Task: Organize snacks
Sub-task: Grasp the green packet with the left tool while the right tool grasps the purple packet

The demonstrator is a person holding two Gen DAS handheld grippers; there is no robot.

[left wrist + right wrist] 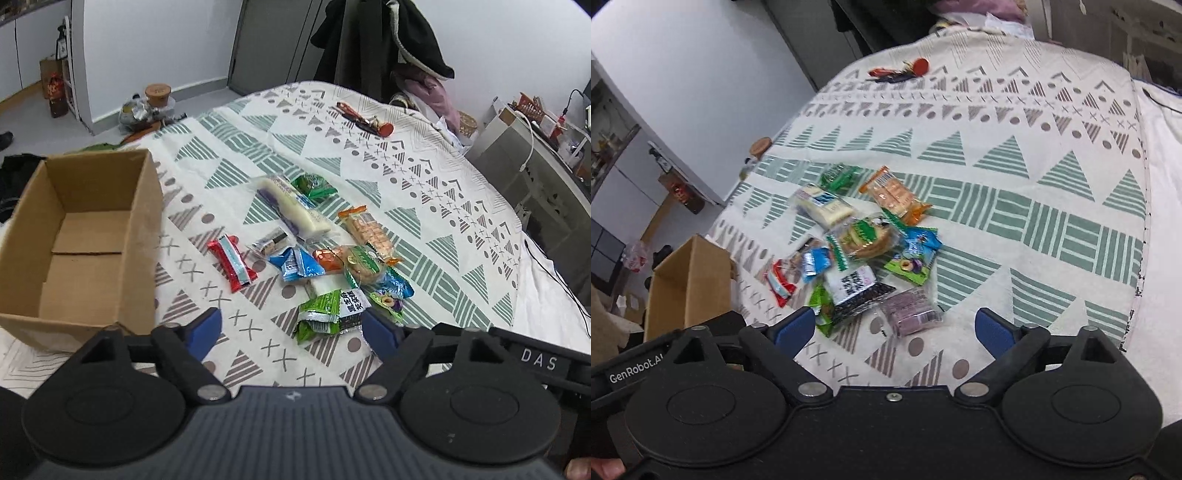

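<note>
Cardboard box (88, 236) at the bed's left edge holds nothing; snacks (325, 258) all remain unsorted; my left gripper (291, 328) and right gripper (895, 328) are spread, unladen.

Both views are evenly and fairly brightly lit, with soft, faint shadows under the snacks (317, 254) and no clear light direction. Foil wrappers show small glints. Fisheye distortion bends the wall (155, 48) and the cloth (1015, 206) toward the edges. The right wrist view is slightly blurred; the left is sharper.

Both wrist views look down, sharing the snacks (314, 254) (near).
</note>
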